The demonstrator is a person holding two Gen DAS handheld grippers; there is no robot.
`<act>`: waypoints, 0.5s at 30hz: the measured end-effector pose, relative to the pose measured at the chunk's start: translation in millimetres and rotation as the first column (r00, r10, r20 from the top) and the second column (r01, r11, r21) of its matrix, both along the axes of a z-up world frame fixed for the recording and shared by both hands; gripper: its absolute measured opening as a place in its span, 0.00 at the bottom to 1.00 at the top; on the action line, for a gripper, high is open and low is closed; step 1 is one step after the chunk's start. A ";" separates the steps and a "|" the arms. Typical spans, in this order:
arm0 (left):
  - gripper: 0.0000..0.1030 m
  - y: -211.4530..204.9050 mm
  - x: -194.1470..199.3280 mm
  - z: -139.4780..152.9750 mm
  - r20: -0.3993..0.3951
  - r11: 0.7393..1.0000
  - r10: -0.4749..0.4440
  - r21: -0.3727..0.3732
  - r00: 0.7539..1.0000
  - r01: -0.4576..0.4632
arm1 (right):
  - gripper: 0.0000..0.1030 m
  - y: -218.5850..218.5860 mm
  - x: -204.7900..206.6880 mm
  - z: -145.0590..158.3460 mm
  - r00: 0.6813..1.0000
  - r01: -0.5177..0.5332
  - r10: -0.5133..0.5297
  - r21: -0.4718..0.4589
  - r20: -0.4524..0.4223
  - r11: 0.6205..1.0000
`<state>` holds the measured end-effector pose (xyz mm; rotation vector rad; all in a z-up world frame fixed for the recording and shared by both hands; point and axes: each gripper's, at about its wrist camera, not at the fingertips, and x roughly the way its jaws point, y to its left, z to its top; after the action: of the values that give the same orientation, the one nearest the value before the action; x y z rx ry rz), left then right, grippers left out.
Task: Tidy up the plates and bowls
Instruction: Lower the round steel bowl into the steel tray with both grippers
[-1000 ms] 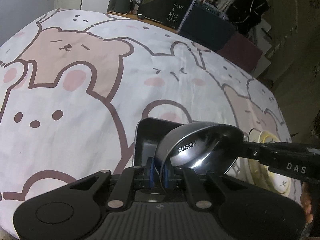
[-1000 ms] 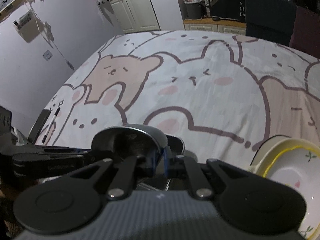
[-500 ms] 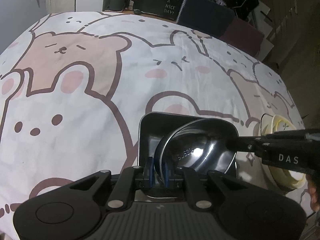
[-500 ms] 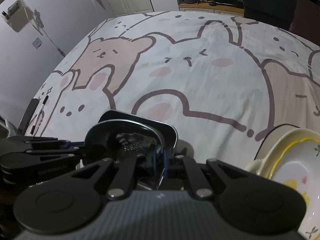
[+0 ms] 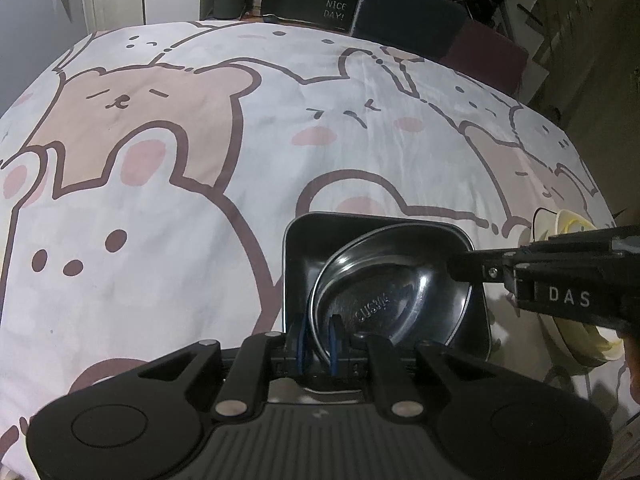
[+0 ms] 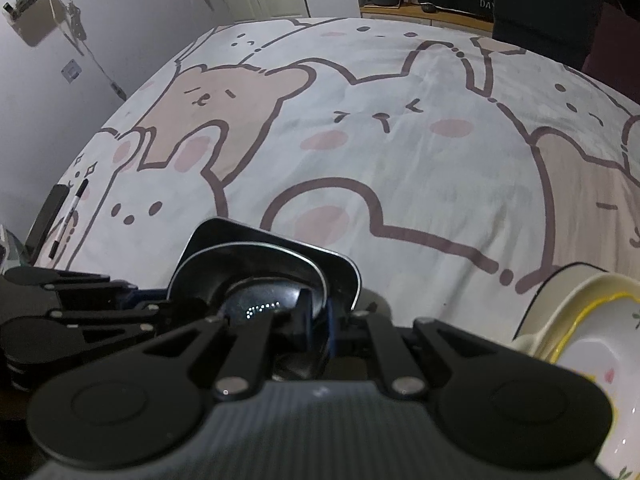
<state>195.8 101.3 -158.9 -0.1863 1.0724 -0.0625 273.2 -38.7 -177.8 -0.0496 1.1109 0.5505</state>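
Steel bowl (image 5: pixel 394 292) sits tilted inside a dark square tray (image 5: pixel 304 264) on the cartoon-bear bedsheet (image 5: pixel 160 200), its rim pinched by both the left hand-held gripper (image 5: pixel 318 340) and the right hand-held gripper (image 6: pixel 318 320), beside stacked plates (image 6: pixel 580 320).

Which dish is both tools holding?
The shiny round metal bowl. The left tool and right tool each pinch its rim as it sits in the dark square tray. The white and yellow plates lie beside it, untouched.

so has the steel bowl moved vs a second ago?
Yes. The steel bowl, gripped at its rim by both tools, was tipped up above the square black tray; now it has sunk down inside the tray's walls.
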 end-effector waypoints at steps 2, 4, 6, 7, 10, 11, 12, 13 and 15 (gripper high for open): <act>0.12 -0.1 0.4 -0.9 -0.003 1.000 0.001 0.001 1.000 -0.001 | 0.10 1.8 1.2 -1.1 1.000 -0.001 0.001 -0.005 0.002 1.000; 0.13 -0.2 1.0 -1.6 -0.004 1.000 0.000 0.003 1.000 0.000 | 0.10 3.6 2.1 -2.2 1.000 -0.002 0.002 -0.009 0.002 1.000; 0.13 -0.4 1.2 -1.9 -0.004 1.000 -0.001 0.004 1.000 0.001 | 0.10 5.5 3.4 -3.8 1.000 -0.002 0.002 -0.017 0.003 1.000; 0.13 -0.3 1.3 -2.1 -0.004 1.000 -0.002 0.003 1.000 0.002 | 0.10 6.4 4.2 -4.5 1.000 -0.002 0.002 -0.020 0.003 1.000; 0.14 -0.6 1.7 -2.0 -0.004 1.000 -0.002 0.003 1.000 0.002 | 0.10 7.6 6.5 -6.4 1.000 0.000 0.000 -0.030 0.003 1.000; 0.14 -0.7 1.7 -2.1 -0.004 1.000 -0.001 0.003 1.000 0.001 | 0.10 8.5 6.9 -6.9 1.000 -0.001 0.001 -0.034 0.005 0.999; 0.14 -0.5 1.9 -2.2 -0.004 1.000 0.000 0.002 1.000 0.000 | 0.10 8.7 7.3 -7.4 1.000 0.001 -0.001 -0.033 0.004 0.999; 0.14 -0.5 2.0 -2.3 -0.005 1.000 0.000 0.001 1.000 0.000 | 0.10 9.0 8.2 -7.7 1.000 0.002 -0.002 -0.032 0.003 0.999; 0.14 -0.6 2.0 -2.5 -0.005 1.000 0.000 0.001 1.000 0.000 | 0.10 9.7 9.4 -8.4 1.000 0.004 -0.004 -0.031 0.003 0.999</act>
<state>197.7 100.7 -161.5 -0.1852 1.0774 -0.0617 282.6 -28.9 -186.3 -0.0754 1.1164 0.5290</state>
